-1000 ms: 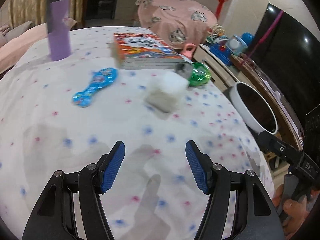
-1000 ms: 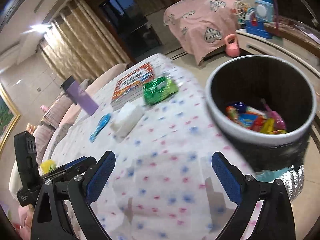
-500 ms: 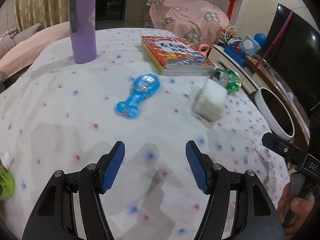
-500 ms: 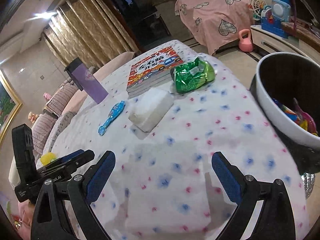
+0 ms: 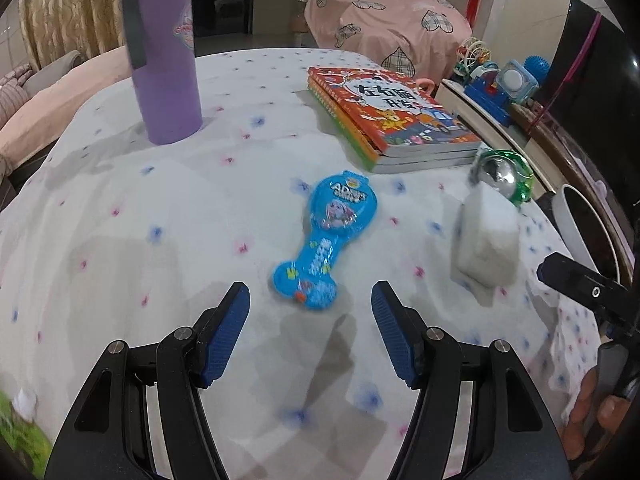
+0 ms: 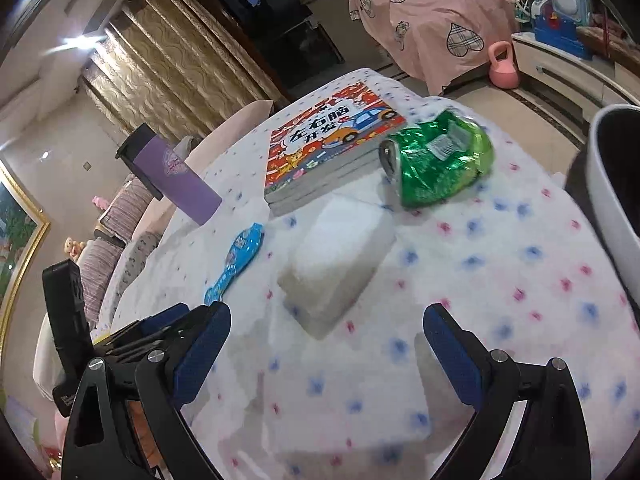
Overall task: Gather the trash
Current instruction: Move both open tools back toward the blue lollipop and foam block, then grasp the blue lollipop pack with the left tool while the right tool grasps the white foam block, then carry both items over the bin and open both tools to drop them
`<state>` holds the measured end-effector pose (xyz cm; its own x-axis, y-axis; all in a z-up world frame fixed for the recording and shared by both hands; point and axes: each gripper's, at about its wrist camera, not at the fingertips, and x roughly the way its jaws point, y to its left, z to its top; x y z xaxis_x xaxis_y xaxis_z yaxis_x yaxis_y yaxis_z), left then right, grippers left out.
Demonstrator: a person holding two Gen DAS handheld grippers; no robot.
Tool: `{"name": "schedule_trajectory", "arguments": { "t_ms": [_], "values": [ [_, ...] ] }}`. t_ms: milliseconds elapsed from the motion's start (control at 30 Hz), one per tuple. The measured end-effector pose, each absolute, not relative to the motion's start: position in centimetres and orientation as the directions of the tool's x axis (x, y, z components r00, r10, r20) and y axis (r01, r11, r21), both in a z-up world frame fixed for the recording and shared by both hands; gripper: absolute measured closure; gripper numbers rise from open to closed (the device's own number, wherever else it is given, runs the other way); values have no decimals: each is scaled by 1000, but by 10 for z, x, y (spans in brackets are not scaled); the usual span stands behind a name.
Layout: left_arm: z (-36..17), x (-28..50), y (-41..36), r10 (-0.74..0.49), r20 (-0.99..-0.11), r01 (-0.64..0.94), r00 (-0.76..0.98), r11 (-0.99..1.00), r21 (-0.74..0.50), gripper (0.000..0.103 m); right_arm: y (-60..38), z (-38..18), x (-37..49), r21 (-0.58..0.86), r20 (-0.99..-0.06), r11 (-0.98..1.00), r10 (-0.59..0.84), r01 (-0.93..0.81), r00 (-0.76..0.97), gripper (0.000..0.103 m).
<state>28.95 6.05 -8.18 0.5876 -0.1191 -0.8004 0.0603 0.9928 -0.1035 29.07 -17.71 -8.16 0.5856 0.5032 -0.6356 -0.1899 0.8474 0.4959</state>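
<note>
Table (image 5: 120, 208) covered by white cloth with pink and blue dots. Resting on it: purple tumbler (image 5: 166, 60), upright; stacked books (image 5: 390, 118); blue wrapper (image 5: 326, 236); white block (image 5: 486, 236); green bag (image 6: 438, 158).

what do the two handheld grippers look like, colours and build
Both match: the left gripper and right gripper have black plastic arms with cut-out openings, silver screw heads at the pivots, and blue ribbed pads on the fingers. White lettering marks each black body.
</note>
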Motion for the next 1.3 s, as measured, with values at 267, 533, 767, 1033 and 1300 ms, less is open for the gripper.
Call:
{"name": "schedule_trajectory", "arguments": {
  "t_ms": [267, 533, 767, 1033, 1300],
  "values": [
    [-88, 322, 43, -118, -811, 108, 573, 992, -68, 37, -172, -97, 318, 527, -648, 836, 513, -154, 563, 6],
    [-93, 341, 29, -88, -816, 115, 572, 993, -26, 38, -168, -99, 328, 489, -672, 862, 471, -135, 571, 54],
    [-91, 333, 16, -81, -806, 140, 586, 990, 2, 61, -180, -86, 310, 503, -633, 847, 495, -170, 596, 77],
    [-80, 292, -1, -153, -796, 157, 586, 985, -74, 65, -206, -74, 278, 522, -599, 831, 519, -195, 609, 81],
    [-62, 248, -38, -248, -764, 205, 596, 967, -154, 66, -248, -72, 243, 558, -574, 811, 528, -173, 625, 81]
  ]
}}
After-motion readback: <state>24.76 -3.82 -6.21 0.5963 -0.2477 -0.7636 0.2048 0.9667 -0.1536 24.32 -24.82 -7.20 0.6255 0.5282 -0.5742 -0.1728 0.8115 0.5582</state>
